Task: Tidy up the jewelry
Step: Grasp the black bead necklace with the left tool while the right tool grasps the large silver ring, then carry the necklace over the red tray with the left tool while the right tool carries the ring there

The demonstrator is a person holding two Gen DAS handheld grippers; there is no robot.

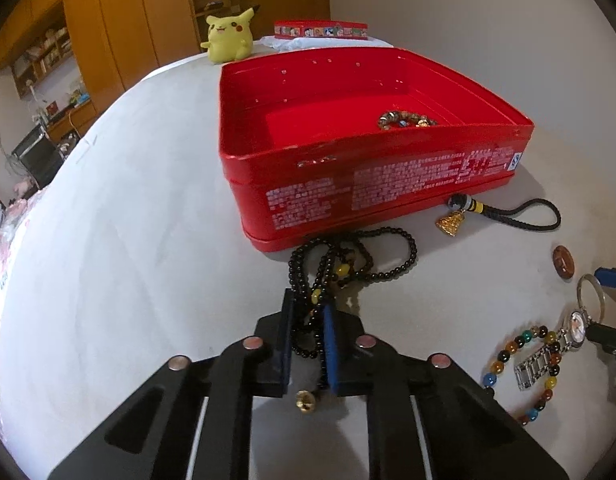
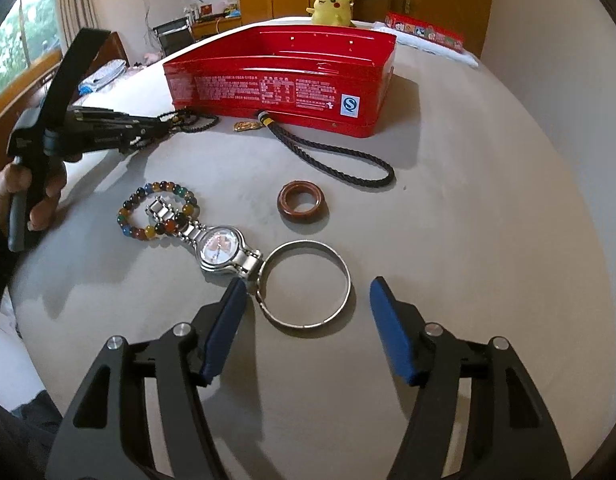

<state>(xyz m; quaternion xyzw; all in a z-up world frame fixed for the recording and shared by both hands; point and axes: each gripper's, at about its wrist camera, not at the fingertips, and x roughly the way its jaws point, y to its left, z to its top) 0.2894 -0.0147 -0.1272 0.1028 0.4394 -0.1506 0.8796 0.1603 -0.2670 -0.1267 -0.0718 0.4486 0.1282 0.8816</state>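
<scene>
My left gripper (image 1: 309,312) is shut on a black bead necklace (image 1: 371,258) that trails onto the table in front of the open red tin (image 1: 347,188). A brown bead bracelet (image 1: 405,119) lies inside the tin. My right gripper (image 2: 304,292) is open and empty, its pads either side of a silver bangle (image 2: 308,283). A silver watch (image 2: 222,249), a multicoloured bead bracelet (image 2: 158,213), a brown ring (image 2: 303,202) and a black cord with a gold charm (image 2: 331,160) lie on the table. The left gripper also shows in the right wrist view (image 2: 160,128).
A yellow plush toy (image 1: 228,36) and a flat red box (image 1: 319,30) sit at the far edge of the white round table (image 1: 128,220). Wooden cabinets and shelves stand behind.
</scene>
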